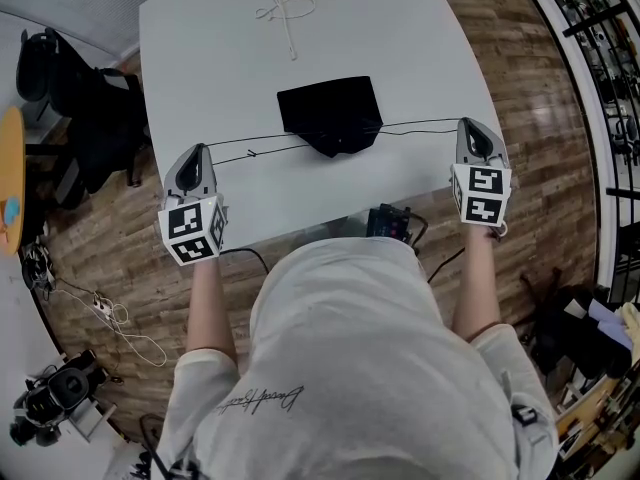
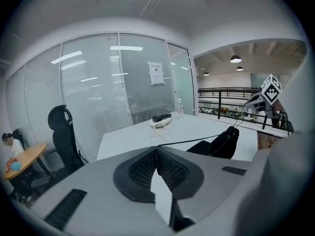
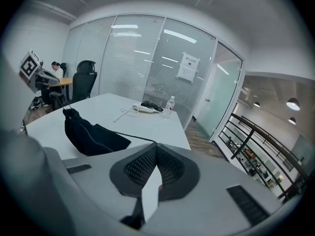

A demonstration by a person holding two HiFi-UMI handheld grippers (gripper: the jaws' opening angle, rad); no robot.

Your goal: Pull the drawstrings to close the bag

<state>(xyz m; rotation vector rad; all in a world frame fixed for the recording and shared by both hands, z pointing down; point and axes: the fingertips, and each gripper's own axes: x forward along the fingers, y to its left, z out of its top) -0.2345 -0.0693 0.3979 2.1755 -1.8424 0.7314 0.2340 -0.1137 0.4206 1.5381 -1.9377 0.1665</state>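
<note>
Left gripper (image 1: 197, 152) and right gripper (image 1: 470, 125) are each clamping shut on a drawstring (image 1: 250, 153), stretching both taut from the bag (image 1: 332, 113) lying on the tabletop (image 1: 220, 68); mouth looks cinched, so pulling is probably finishing, next calling for a final outward tug.

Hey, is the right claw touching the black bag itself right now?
Apart. In the head view the right claw sits off to the side of the black bag, with bare table between them; only the thin drawstring bridges the gap.
</note>
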